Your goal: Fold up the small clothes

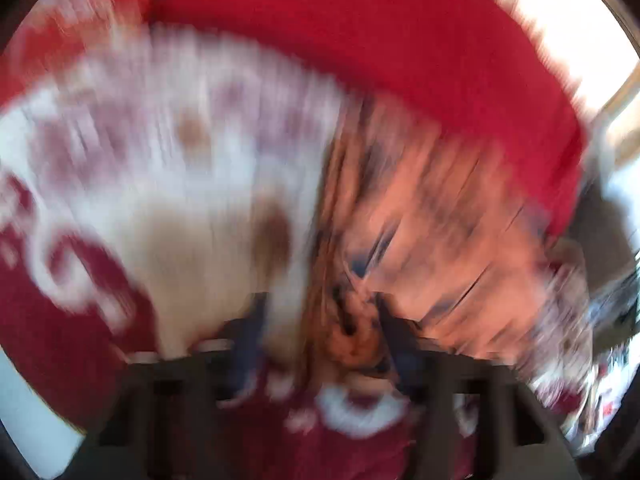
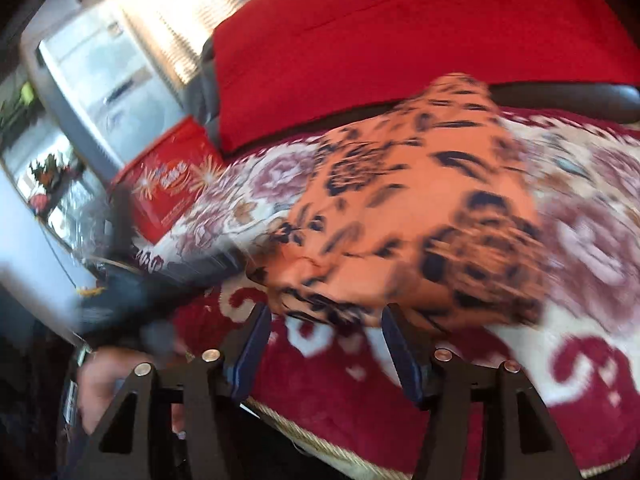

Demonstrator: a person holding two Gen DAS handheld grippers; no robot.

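Note:
An orange garment with a dark floral print (image 2: 416, 216) lies bunched on a red and cream patterned blanket (image 2: 580, 264). My right gripper (image 2: 324, 320) is open, its blue-padded fingers (image 2: 252, 344) just short of the garment's near edge. In the left wrist view, heavily blurred, the garment (image 1: 432, 216) lies right of centre on the blanket (image 1: 168, 152). My left gripper (image 1: 320, 320) is open with cloth bunched between the fingers. The left gripper also shows as a dark blurred shape (image 2: 160, 280) at the garment's left edge in the right wrist view.
A red cushion (image 2: 400, 32) lies behind the garment against a dark sofa edge (image 2: 560, 96). A red printed box (image 2: 168, 184) stands at the left, with a grey cabinet (image 2: 88, 64) and bright window behind. The blanket's corded front edge (image 2: 320, 444) is near.

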